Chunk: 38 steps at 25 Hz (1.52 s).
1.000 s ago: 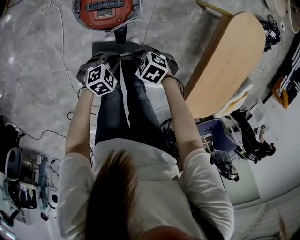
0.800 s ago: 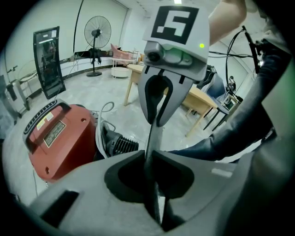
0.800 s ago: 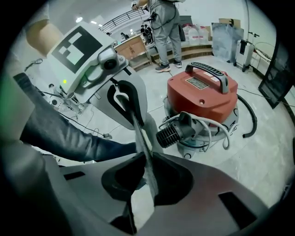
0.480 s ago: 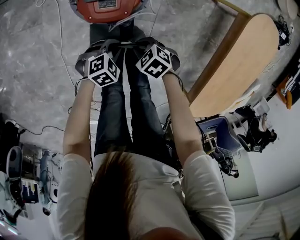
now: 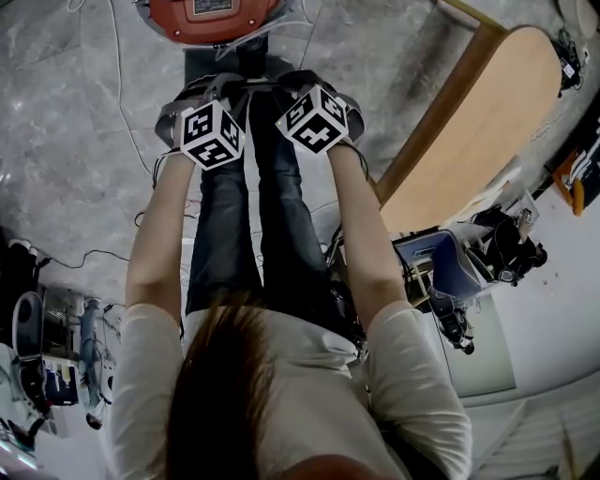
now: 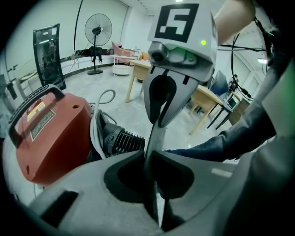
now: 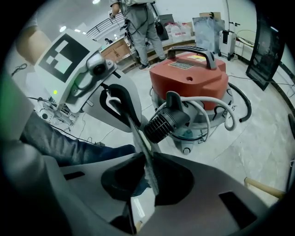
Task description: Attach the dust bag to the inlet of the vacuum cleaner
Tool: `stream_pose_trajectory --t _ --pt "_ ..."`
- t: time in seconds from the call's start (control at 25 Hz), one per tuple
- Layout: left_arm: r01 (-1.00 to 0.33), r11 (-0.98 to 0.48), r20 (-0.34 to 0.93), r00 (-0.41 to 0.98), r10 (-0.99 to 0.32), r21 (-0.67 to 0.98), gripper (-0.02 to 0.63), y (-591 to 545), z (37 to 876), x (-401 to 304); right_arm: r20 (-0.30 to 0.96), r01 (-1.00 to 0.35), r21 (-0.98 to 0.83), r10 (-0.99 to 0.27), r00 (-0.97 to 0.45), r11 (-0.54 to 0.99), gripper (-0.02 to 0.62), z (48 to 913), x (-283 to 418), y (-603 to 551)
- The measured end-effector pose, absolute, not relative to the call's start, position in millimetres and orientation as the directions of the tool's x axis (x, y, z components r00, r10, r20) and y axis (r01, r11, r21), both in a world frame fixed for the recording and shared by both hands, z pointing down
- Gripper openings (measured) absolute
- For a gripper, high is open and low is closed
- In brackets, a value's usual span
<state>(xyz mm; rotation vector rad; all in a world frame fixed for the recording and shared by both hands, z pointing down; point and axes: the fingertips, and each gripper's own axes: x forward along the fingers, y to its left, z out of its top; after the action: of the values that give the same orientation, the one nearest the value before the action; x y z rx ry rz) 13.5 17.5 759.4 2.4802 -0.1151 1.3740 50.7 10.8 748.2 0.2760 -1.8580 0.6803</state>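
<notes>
The red vacuum cleaner (image 5: 216, 14) stands on the floor beyond the person's knees. Its black ribbed inlet (image 7: 163, 122) sticks out toward me, also seen in the left gripper view as the inlet (image 6: 122, 138). The grey dust bag (image 5: 225, 67) hangs stretched between both grippers, just in front of the inlet. My left gripper (image 6: 152, 184) is shut on one edge of the bag (image 6: 154, 147). My right gripper (image 7: 147, 177) is shut on the opposite edge of the bag (image 7: 143, 152). Each gripper faces the other across the bag.
A wooden table (image 5: 469, 131) stands to the right, with a blue chair (image 5: 450, 262) near it. The vacuum's grey hose (image 7: 221, 110) loops beside its body. Cables (image 5: 112, 56) trail over the floor at left. A standing fan (image 6: 97, 27) and people (image 7: 138, 23) are far back.
Both grippers have sunk together with the bag held between them. The red vacuum now sits higher in the head view.
</notes>
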Motion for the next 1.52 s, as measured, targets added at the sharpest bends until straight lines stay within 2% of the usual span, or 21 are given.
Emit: stream_pose_trajectory --t 0.48,0.92,1.16,1.52 --pt "-0.257 -0.942 0.843 0.535 0.047 0.216 0.041 8.7 763.4 10.4 0.905 -0.522 -0.324 0.098 -0.413 0.789 0.064 751.0 47.9 1.6" --pt "-0.322 -0.919 0.851 0.524 0.028 0.228 0.044 -0.7 769.0 10.0 0.924 -0.530 -0.264 0.055 -0.378 0.806 0.049 757.1 48.5 -9.8" --pt "-0.275 -0.941 0.857 0.515 0.030 0.198 0.044 -3.7 770.8 7.5 0.920 -0.529 -0.276 0.062 -0.386 0.803 0.044 760.1 46.3 -10.1" --pt "-0.173 -0.959 0.858 0.502 0.111 0.225 0.055 -9.7 769.8 18.7 0.914 -0.588 -0.291 0.039 -0.403 0.755 0.044 765.2 55.4 -7.0"
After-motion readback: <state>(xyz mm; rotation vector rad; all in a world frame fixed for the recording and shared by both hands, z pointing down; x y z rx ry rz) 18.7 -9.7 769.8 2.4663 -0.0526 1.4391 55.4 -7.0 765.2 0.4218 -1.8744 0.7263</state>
